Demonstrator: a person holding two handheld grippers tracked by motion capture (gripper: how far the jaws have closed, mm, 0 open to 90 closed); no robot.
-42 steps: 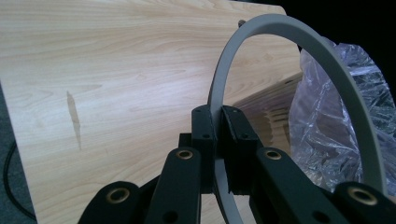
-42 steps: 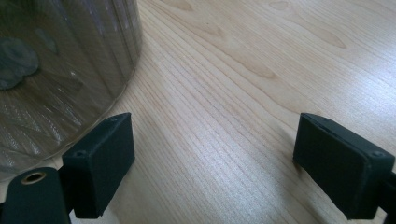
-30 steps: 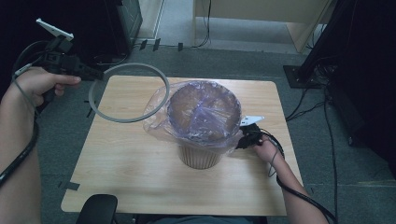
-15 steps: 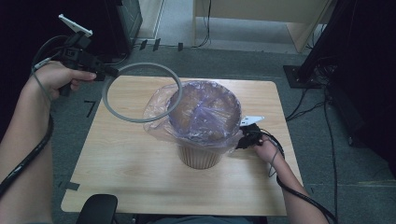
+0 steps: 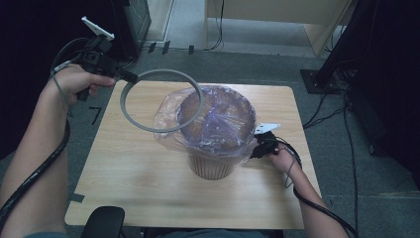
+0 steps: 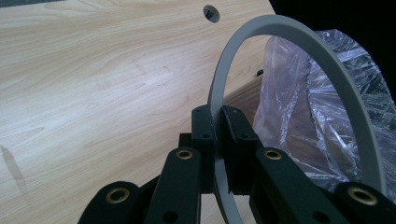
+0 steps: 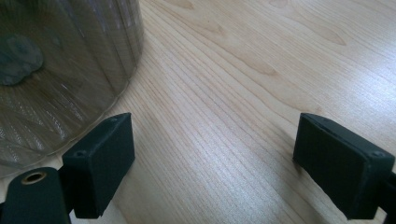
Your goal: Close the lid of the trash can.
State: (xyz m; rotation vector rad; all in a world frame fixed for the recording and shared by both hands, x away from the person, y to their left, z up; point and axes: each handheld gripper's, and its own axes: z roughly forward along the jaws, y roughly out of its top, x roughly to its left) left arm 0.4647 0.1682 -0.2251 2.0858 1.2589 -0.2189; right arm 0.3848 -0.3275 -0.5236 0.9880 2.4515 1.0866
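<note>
The bag (image 5: pixel 171 111) is on the bin (image 5: pixel 212 163), but the left gripper (image 5: pixel 130 77) pinches the ring (image 5: pixel 161 101) above it, not yet on, while the right gripper (image 5: pixel 257 148) waits open.

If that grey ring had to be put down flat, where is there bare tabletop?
Bare wood lies left of the bin and along the table's near edge. The right side is crowded: the right gripper sits beside the bin.

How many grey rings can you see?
1. The grey ring is pinched in the left gripper and held in the air, its far side over the edge of the bin with the plastic bag. Another could hide inside the bin.
</note>
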